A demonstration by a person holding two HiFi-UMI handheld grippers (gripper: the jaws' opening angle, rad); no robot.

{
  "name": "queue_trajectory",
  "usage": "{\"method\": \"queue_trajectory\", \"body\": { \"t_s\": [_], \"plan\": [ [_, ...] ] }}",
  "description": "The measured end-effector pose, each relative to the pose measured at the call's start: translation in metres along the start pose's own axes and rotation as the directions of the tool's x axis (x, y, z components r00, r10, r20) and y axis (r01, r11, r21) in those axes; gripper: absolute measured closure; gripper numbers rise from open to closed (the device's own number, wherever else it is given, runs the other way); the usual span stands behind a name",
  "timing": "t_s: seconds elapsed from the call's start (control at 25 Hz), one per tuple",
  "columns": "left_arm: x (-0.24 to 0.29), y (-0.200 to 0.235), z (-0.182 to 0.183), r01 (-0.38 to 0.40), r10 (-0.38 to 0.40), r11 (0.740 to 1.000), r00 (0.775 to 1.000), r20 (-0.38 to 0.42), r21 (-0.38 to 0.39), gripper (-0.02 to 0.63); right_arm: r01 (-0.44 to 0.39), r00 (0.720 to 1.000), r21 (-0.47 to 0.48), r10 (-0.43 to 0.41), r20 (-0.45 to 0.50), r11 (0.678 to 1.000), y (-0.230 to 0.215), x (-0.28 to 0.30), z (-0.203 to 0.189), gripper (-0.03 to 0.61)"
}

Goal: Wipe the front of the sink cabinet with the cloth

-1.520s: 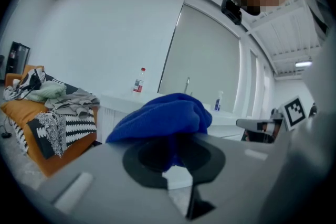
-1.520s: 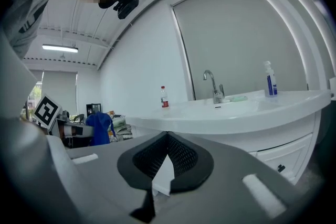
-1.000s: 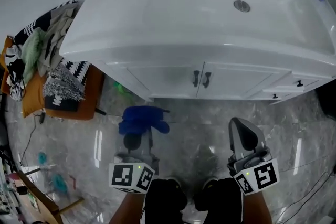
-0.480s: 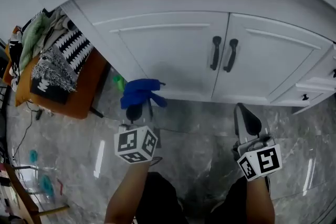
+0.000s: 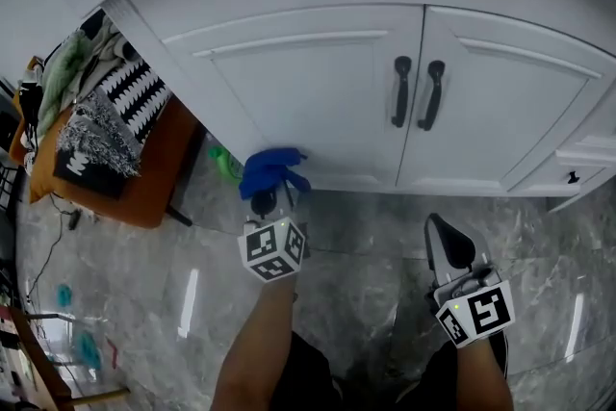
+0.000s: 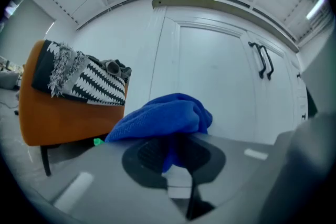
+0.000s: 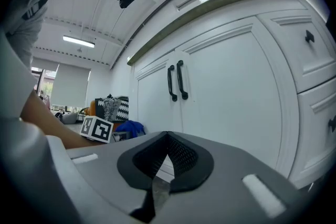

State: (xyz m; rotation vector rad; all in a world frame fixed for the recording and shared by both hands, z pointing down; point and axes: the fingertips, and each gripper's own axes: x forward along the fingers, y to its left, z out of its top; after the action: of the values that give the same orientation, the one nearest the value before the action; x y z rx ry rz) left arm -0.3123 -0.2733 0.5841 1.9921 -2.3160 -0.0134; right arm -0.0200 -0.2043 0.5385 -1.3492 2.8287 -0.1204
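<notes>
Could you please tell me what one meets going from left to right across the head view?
Orange chair piled with patterned fabrics → blue cloth → black door handles → small black drawer knob.

Bright, even overhead light, glare streaks on floor, fisheye-warped edges, blurred near fingers.

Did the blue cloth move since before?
Yes. The blue cloth in the left gripper went forward toward the cabinet's left door, near its bottom edge.
</notes>
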Motion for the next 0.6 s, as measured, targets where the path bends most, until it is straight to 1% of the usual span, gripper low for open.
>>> {"method": "queue_trajectory", "body": {
  "t_s": [0.12, 0.24, 0.32, 0.4, 0.52, 0.6],
  "plan": [
    [0.005, -0.001, -0.027, 0.009, -0.01, 1.0, 0.999, -0.049, -0.01, 0.566, 0.016, 1.0, 0.009, -0.016, -0.011, 1.0, -0.002, -0.006, -0.003, 0.58],
    [0.012, -0.002, -0.043, 0.012, -0.013, 1.0, 0.996, -0.09, -0.007, 0.564, 0.044, 0.999, 0.018, -0.044, -0.008, 0.999, -0.007, -0.011, 0.001, 0.579],
    [0.017, -0.006, -0.048, 0.033, -0.034, 0.999, 0.994, -0.102, -0.01, 0.535, 0.053, 0.999, 0.016, -0.053, -0.006, 0.998, -0.007, -0.012, 0.003, 0.578],
    [0.021, -0.013, -0.049, 0.063, -0.063, 0.998, 0.992, -0.106, -0.006, 0.484, 0.055, 0.998, 0.011, -0.055, 0.0, 0.998, -0.006, -0.012, 0.006, 0.579],
    [0.022, -0.023, -0.049, 0.107, -0.106, 0.994, 0.989, -0.103, 0.005, 0.443, 0.056, 0.998, 0.005, -0.056, 0.006, 0.998, -0.002, -0.012, 0.01, 0.578],
    [0.022, -0.025, -0.046, 0.117, -0.116, 0.993, 0.989, -0.093, 0.002, 0.432, 0.055, 0.998, -0.008, -0.055, 0.004, 0.998, 0.0, -0.013, 0.011, 0.579]
  ]
}}
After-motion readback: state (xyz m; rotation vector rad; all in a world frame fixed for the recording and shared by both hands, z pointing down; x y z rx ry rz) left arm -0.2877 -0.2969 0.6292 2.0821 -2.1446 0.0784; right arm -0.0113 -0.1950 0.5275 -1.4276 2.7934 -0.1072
